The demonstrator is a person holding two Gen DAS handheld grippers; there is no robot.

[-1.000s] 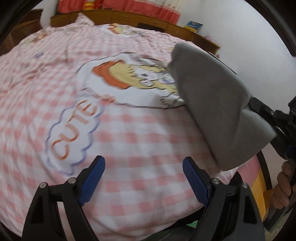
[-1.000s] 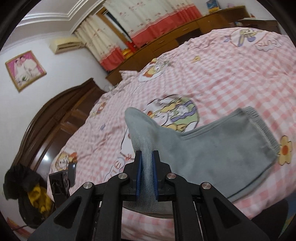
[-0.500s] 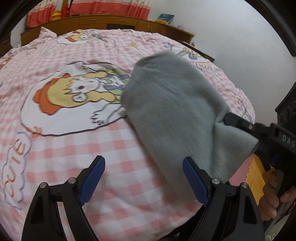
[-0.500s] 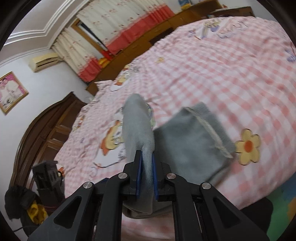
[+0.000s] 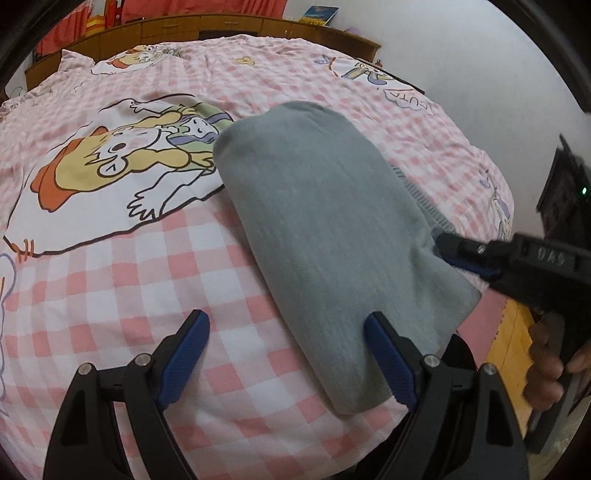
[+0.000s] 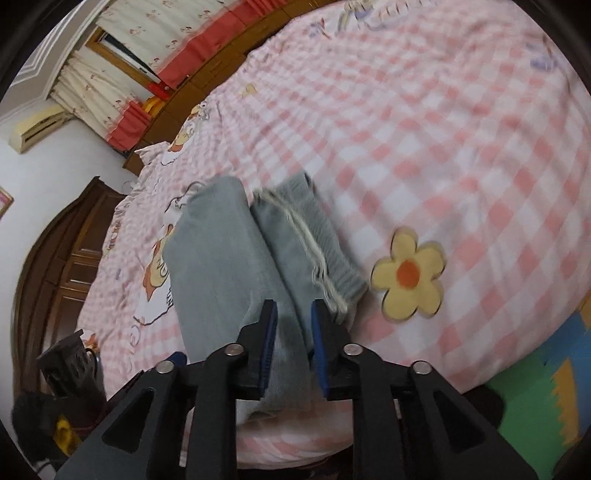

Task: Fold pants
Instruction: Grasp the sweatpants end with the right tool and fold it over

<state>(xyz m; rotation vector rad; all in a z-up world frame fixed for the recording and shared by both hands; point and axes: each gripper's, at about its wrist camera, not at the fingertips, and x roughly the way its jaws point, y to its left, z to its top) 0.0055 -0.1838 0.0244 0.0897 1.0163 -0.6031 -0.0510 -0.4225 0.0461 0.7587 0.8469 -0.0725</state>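
Note:
The grey pants [image 5: 325,236] lie folded over on the pink checked bed [image 5: 110,280], near its front edge. My left gripper [image 5: 286,354] is open and empty, its right finger touching the pants' near edge. In the right wrist view the pants [image 6: 218,266] show a folded layer on the left and the ribbed waistband [image 6: 317,243] on the right. My right gripper [image 6: 291,339] has its jaws parted around the near fold of the cloth; it also shows in the left wrist view [image 5: 454,254] at the pants' right edge.
A cartoon print [image 5: 122,158] is on the sheet left of the pants, and a yellow flower print [image 6: 410,273] to their right. A wooden headboard cabinet [image 5: 221,26] runs along the far side. Coloured floor mats [image 6: 546,398] lie below the bed edge.
The right gripper brought the pants' held end over and down onto the bed, completing a fold, and its jaws have opened. The left gripper has moved closer to the pants.

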